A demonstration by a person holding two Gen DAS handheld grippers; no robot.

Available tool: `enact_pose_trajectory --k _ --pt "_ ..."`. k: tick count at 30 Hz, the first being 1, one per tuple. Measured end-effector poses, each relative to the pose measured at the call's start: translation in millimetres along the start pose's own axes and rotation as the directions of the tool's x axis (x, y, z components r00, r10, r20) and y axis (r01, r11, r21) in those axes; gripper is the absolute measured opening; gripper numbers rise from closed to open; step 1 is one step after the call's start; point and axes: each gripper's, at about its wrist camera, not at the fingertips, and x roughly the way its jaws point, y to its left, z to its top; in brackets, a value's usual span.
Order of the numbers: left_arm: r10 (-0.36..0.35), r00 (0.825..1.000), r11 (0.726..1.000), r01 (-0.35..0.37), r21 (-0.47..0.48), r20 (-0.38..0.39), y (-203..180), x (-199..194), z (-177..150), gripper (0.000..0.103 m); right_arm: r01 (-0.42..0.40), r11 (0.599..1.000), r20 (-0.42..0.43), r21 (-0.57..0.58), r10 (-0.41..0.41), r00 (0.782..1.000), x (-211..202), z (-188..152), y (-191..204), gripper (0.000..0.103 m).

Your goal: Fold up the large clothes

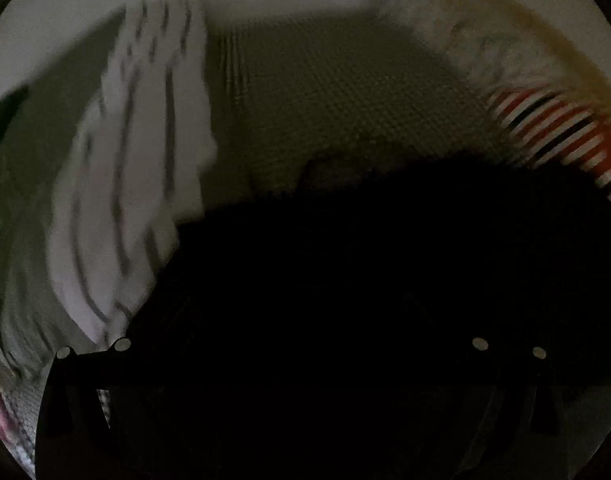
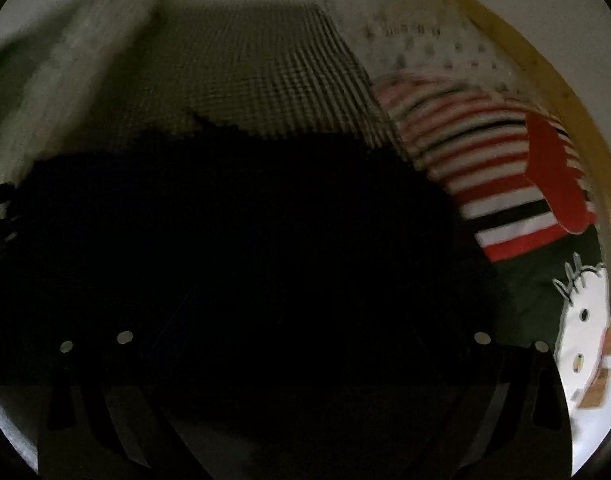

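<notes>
Two dim views are showing a black garment (image 2: 245, 240) covering the checked bedspread (image 2: 249, 72) from 6 o'clock to centre. Red-striped clothing (image 2: 493, 184) is lying at 3 o'clock. Left gripper (image 1: 301, 360) and right gripper (image 2: 301, 360) are sitting in darkness: jaw state cannot be told.

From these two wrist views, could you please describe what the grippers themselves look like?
Both are hard to make out in the dim light. The left gripper and the right gripper each show two wide, flat black fingers, each bearing a pair of small pale round dots. No cables, hands or sleeves are visible.
</notes>
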Motion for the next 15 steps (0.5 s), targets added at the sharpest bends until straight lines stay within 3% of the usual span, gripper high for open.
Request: enact_pose_trajectory --k 2,4,6,8,10,11,13,15 --pt "-0.151 0.988 0.98 0.146 -0.135 -0.031 39 21 -2 0.099 -0.085 0.987 -0.022 0.135 0.089 0.996 15 1 -27 0.099" --pt "-0.156 0.988 0.974 0.153 -0.169 -0.01 63 18 -4 0.099 -0.063 0.974 0.005 0.216 0.063 0.998 14 -2 -56 0.099" --pt "-0.019 0.999 0.973 0.03 -0.23 0.051 78 -4 -7 0.097 -0.02 0.965 0.042 0.263 0.009 0.999 1 -7 -76 0.098" --pt "-0.135 0.97 0.957 0.18 -0.228 0.2 82 -41 -23 0.097 -0.043 0.978 0.131 0.204 0.016 0.991 -31 -19 -71 0.095" --pt "-0.185 0.919 0.954 0.254 -0.162 0.349 71 -89 -66 0.097 -0.062 0.987 0.257 0.148 0.022 0.966 -71 -45 -58 0.097" --pt "-0.176 0.899 0.961 0.245 -0.128 0.4 60 -107 -90 0.097 -0.059 0.991 0.318 0.116 0.019 0.948 -94 -68 -46 0.1" --pt "-0.112 0.893 0.987 0.151 -0.057 0.435 32 -117 -135 0.097 -0.065 0.996 0.366 0.067 0.036 0.93 -112 -102 -26 0.1" --pt "-0.063 0.924 0.997 0.075 -0.018 0.378 12 -95 -164 0.097 -0.049 0.998 0.324 0.038 0.034 0.946 -99 -129 -6 0.1"
